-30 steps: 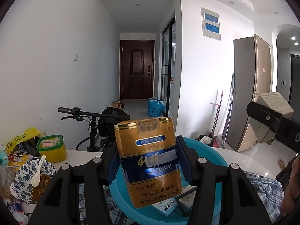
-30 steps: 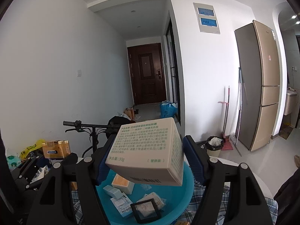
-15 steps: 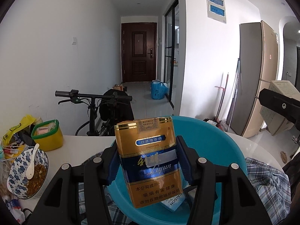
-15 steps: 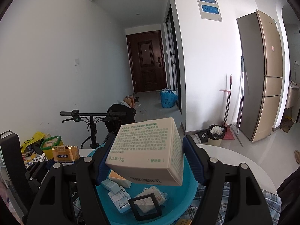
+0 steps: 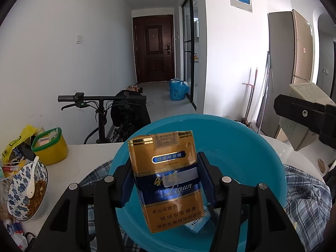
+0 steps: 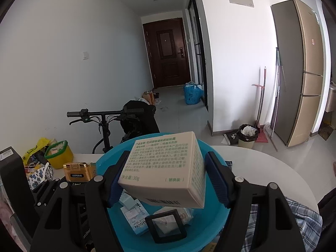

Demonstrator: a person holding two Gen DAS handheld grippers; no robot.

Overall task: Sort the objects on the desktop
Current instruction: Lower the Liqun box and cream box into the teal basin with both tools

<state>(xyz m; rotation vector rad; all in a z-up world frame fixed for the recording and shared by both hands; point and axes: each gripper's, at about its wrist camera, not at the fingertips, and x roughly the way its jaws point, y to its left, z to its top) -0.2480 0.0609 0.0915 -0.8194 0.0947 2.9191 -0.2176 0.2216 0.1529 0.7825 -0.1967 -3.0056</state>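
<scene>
Clamped in the left gripper [image 5: 164, 181]: a gold-and-blue cigarette pack [image 5: 168, 180], upright with its long axis running top to bottom, leaning slightly left, front face toward the camera. Reads "Liqun" in script across the blue band, "VIRGINIA TYPE" under a blue label of Chinese characters, and a Chinese health warning along the gold bottom (part of the name is blurred out). Jaws narrowed onto the pack's two side edges, blue pads pressing — pack held above a blue basin [image 5: 241, 147].

Gripped in the right gripper [image 6: 166, 177]: a cream box [image 6: 166, 168], its long axis lying across from pad to pad, one corner turned toward the camera, printed face tilted up. Green Chinese text in several lines, "30g" at lower left, a barcode on the underside. Jaws set fairly wide, closed on the box's sides, above the same basin.

In the basin below — a pale blue box [image 6: 136, 218] with letters "AISON" readable, a black-framed square case [image 6: 166, 225], a few small packets.

Basin resting on a checked cloth [image 5: 306, 197] over a white table [image 6: 262, 168]. Off to the left: a yellow tub with green rim [image 5: 50, 149], a patterned bowl with spoon [image 5: 27, 191].
</scene>
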